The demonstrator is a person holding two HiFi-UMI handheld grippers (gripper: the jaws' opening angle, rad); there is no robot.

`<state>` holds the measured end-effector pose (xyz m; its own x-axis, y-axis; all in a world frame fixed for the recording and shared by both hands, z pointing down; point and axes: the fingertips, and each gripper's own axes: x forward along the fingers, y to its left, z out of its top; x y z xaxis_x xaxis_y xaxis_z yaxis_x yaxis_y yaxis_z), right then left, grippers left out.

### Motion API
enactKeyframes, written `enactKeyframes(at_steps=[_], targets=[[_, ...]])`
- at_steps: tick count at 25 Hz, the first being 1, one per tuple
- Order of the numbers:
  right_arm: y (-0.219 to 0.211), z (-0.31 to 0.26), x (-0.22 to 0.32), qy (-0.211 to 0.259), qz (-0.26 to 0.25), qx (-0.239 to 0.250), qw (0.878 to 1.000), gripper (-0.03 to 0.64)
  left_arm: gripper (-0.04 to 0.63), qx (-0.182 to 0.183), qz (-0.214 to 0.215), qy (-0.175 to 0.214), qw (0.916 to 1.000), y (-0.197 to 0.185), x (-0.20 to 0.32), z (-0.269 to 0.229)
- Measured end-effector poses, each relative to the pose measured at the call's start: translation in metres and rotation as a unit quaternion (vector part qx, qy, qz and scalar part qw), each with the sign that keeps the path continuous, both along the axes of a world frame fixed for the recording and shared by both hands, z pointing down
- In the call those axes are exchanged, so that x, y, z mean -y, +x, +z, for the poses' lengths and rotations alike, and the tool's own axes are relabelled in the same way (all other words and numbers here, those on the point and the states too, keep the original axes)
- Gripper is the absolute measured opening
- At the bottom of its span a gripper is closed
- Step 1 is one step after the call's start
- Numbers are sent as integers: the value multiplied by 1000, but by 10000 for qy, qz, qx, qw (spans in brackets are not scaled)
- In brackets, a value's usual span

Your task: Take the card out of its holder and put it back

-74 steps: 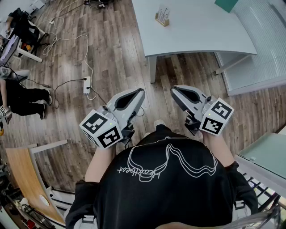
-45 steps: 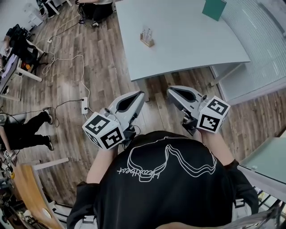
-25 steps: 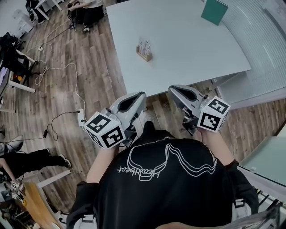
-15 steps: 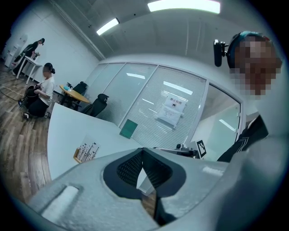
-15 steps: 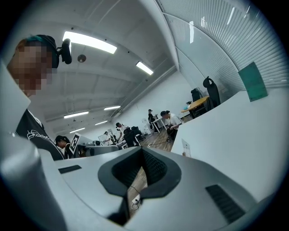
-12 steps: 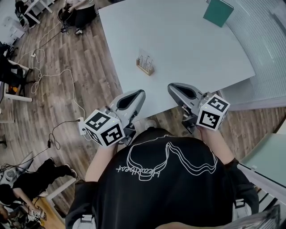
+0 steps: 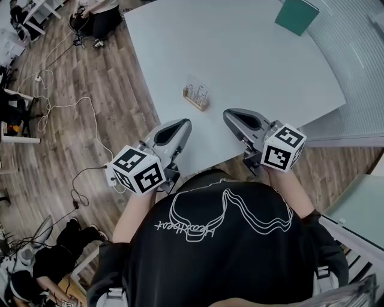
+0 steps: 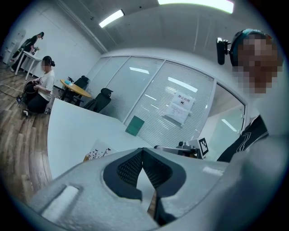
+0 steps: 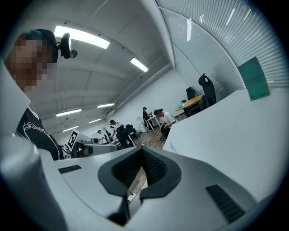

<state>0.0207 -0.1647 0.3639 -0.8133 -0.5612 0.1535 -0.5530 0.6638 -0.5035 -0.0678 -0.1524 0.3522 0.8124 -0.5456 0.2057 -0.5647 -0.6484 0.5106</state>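
The card holder [image 7: 196, 98], a small wooden base with a clear upright card, stands near the front left edge of the white table [image 7: 252, 54]. Both grippers hover side by side at that table edge, short of the holder. My left gripper [image 7: 185, 122] is shut and empty, just below and left of the holder. My right gripper [image 7: 229, 113] is shut too, to the holder's lower right. In the left gripper view the holder [image 8: 96, 152] shows low at the left, beyond my shut left gripper [image 8: 142, 149]. The right gripper view shows my right gripper [image 9: 142, 148] shut on nothing; the holder is hidden there.
A teal book [image 7: 297, 15] stands at the table's far right. Cables [image 7: 60, 111] trail over the wooden floor on the left. People sit at the far left [image 7: 96, 11] and at the lower left [image 7: 57, 258]. A glass partition [image 7: 360, 66] runs along the right.
The table and the card holder have come steadily nearer in the head view. Both grippers, formerly over bare floor, now reach the table's front edge, still shut.
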Motion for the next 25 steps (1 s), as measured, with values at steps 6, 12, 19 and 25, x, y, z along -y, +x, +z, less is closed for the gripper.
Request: enactKeyframes(at_steps=[6,12,19,25], targets=[[-5,18,25,-40,119,-31,9999,18,12,42,-31,-194,9998,-11,21,19],[-9,43,44,-147,202,-303,9992,67,12,83,-133,-375,9992,-22,32,35],[-15,81,60,-261,275,-581,9976,109,12,97,-315,-593,9977,-37,40,58],[-21,110,82,-243,288,-920,9950,127,12,79,-462,-844,9953,-49,46,79]])
